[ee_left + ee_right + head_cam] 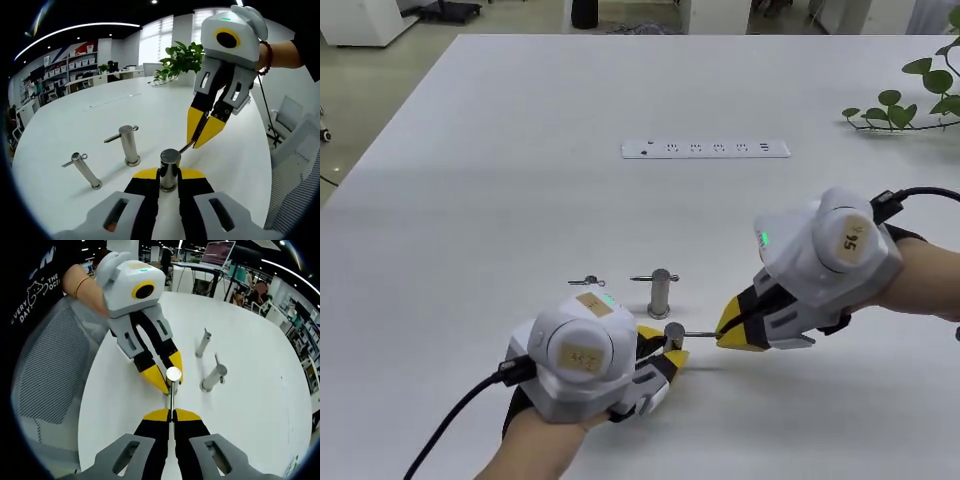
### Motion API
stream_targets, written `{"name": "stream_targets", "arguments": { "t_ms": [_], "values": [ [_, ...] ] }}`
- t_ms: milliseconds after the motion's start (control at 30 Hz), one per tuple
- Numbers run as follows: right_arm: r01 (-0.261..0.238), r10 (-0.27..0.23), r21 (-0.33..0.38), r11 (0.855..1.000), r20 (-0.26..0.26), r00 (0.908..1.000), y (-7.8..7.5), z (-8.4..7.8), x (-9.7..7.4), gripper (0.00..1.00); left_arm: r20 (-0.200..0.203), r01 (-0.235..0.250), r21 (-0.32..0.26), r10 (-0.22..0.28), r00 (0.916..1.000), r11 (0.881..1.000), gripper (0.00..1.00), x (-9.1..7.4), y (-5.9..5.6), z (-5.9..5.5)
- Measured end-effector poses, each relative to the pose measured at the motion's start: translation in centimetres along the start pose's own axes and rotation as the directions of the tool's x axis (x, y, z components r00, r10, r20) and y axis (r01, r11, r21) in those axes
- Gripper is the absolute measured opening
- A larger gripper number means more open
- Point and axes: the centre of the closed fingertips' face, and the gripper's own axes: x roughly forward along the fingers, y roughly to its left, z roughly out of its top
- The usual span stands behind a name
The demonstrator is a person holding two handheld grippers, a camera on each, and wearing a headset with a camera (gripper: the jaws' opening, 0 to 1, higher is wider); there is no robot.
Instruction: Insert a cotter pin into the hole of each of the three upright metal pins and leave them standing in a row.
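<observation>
Left gripper [169,176] fingers clench the third metal pin [170,167] upright on the tabletop [620,200], while right gripper [171,414] fingers pinch a cotter pin [698,334], its tip at the pin's head. The middle pin [130,145] and far pin [85,170] appear fitted already, so one insertion is likely left.

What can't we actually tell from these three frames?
- Cotter pin tip: whether it is in the held pin's hole. It is too small in the head view, on the pin's far side in the left gripper view, and under the pin's head in the right gripper view.
- Far pin: its base is hidden behind the left gripper in the head view.
- Plant: cut off by the head view's right edge.
</observation>
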Motion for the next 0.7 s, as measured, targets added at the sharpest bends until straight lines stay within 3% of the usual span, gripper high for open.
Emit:
{"name": "stream_targets", "arguments": {
  "t_ms": [700],
  "values": [
    [-0.008,0.008,-0.003,1.0,0.008,0.9999,0.04,0.88,0.48,0.0,0.022,0.011,-0.011,-0.01,0.9997,1.0,0.11,0.18,-0.01,-0.3]
  ]
}}
